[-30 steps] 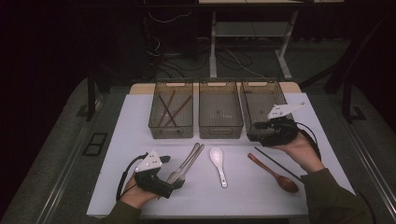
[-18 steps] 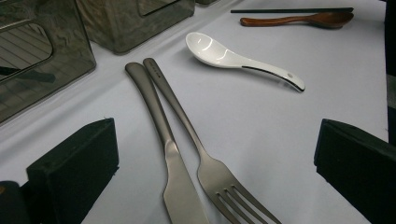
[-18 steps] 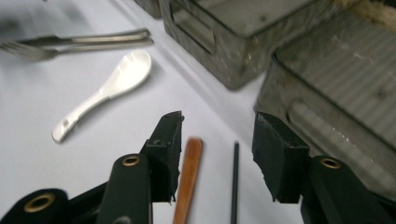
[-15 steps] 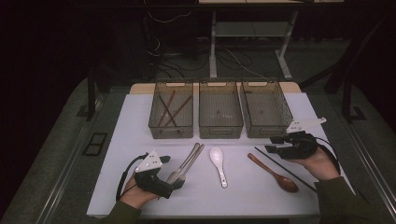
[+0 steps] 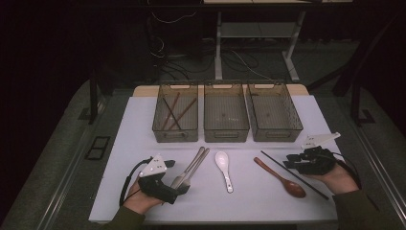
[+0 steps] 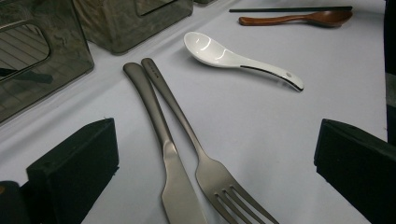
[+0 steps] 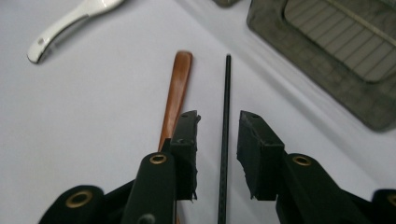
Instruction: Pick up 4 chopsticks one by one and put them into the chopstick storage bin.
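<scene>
Now we hold the right gripper (image 5: pixel 293 162) low over the table (image 5: pixel 139 124), its fingers (image 7: pixel 186 135) parted with a black chopstick (image 7: pixel 225 140) lying in the gap between them, touched by neither. That chopstick lies just beside the wooden spoon (image 5: pixel 280 177), on the side away from the white spoon (image 5: pixel 223 170), and the two run nearly parallel; in the right gripper view the wooden handle passes under one finger. Our left gripper (image 5: pixel 179 189) rests near the table's front edge, its fingers (image 6: pixel 74 168) spread wide, with the tine end of the fork (image 6: pixel 187 135) and the blade of the knife (image 6: pixel 161 140) lying between them, untouched. Fork and knife lie side by side, touching, just beside the white spoon on the side away from the wooden one. Beyond the white spoon stands the middle bin (image 5: pixel 226 128), with another bin (image 5: pixel 174 130) holding brown chopsticks (image 5: pixel 174 112) on the fork's side and a third bin (image 5: pixel 274 129) on the wooden spoon's side.
</scene>
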{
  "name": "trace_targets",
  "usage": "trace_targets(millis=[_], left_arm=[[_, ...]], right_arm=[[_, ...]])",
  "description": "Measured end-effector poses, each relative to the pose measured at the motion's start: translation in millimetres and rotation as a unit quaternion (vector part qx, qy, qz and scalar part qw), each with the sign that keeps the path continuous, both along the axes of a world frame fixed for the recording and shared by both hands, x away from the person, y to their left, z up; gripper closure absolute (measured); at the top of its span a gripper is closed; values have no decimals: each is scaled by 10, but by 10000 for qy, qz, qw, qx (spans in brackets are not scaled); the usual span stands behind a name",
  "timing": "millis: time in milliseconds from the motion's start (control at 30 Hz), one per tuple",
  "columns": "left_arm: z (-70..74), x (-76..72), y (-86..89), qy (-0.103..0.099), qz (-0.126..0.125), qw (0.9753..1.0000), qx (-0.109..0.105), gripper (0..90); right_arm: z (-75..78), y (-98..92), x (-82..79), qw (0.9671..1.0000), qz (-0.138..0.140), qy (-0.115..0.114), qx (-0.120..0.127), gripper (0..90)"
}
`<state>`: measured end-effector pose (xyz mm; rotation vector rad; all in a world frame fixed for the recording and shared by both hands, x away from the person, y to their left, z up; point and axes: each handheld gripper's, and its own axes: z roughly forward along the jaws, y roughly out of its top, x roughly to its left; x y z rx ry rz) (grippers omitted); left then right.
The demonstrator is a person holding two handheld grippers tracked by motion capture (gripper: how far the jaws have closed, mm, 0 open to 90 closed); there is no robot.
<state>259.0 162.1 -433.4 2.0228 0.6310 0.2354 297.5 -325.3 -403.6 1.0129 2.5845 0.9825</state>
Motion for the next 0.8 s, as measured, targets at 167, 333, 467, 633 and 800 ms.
trace_targets(millis=[167,333,467,633,800], left_arm=[[0,-9,6,5,24,10000,-15,0],[4,-9,12,12,19,10000,1,0],[4,-6,17,-5,-12,10000,30,0],[2,-8,15,11,4,10000,16,0],[2,-9,11,0,-3,10000,15,0]], right_arm=[[-66,-71,-65,9999,-47,124,-68,718],[-145,-162,-138,9994,-163,243,-209,746],[-198,-243,-194,9989,-244,311,-239,774],[-255,-312,-262,9982,-293,440,-272,789],[-306,-354,-300,9976,-314,510,-334,806]])
